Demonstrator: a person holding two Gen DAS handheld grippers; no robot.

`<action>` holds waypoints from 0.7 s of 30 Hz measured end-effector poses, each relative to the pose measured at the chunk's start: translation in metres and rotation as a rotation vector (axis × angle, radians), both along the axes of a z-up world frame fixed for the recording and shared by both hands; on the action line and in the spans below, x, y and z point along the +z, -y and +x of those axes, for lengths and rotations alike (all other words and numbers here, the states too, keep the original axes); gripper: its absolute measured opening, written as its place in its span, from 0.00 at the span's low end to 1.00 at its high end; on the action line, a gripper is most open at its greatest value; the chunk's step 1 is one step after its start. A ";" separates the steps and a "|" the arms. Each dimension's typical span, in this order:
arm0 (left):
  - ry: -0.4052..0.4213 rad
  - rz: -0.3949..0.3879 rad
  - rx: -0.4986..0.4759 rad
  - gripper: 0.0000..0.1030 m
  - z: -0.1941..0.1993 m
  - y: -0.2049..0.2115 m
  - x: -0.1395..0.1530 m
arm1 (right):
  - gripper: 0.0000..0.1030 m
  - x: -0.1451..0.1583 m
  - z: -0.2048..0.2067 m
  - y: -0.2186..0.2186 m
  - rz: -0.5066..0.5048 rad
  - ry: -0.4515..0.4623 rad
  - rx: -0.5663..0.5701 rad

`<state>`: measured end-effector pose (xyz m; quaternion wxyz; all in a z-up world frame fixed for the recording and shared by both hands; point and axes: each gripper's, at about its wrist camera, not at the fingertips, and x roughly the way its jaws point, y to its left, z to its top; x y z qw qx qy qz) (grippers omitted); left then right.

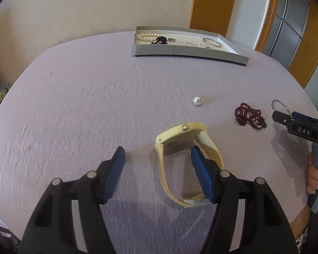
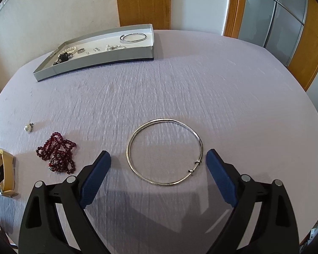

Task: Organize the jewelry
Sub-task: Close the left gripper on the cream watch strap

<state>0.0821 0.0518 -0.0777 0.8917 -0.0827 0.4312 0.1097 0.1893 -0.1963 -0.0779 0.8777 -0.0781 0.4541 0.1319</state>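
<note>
Tongs on the left (image 1: 158,163) stand spread wide with nothing clamped; their right blue pad (image 1: 202,175) sits inside the loop of a cream-yellow watch (image 1: 176,135) that stands on its side on the lilac surface (image 1: 84,105), while the left pad is clear of the strap. The right tongs (image 2: 158,165) are also spread wide and hold nothing, one blue pad on each side of a thin silver bangle (image 2: 164,151) lying flat on the surface; the right pad is just beside the bangle's small sliding clasp, though whether it touches cannot be told. Left of the bangle in the right wrist view lies a heap of dark red beads (image 2: 57,155), and beyond that a single pearl earring (image 2: 28,128). The pearl lies apart from the watch, farther from the left tongs. At the far edge of the surface sits a shallow grey tray (image 1: 180,51), well apart from both tongs, holding a string of white pearls (image 1: 147,37), a dark piece, a small ring, a silver bracelet (image 1: 212,42) and a few tiny items too small to identify. Behind the surface are a pale wall and an orange wooden door frame (image 2: 143,2).
</note>
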 end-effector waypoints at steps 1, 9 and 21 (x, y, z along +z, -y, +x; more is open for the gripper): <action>0.000 0.000 -0.001 0.63 0.001 0.000 0.000 | 0.90 0.000 0.000 0.000 0.000 0.000 0.001; 0.006 0.006 -0.004 0.60 0.005 0.001 0.000 | 0.78 0.002 0.001 -0.002 0.004 0.008 0.003; 0.008 0.016 -0.023 0.15 0.005 0.002 0.000 | 0.70 0.004 -0.001 -0.003 0.007 0.017 0.001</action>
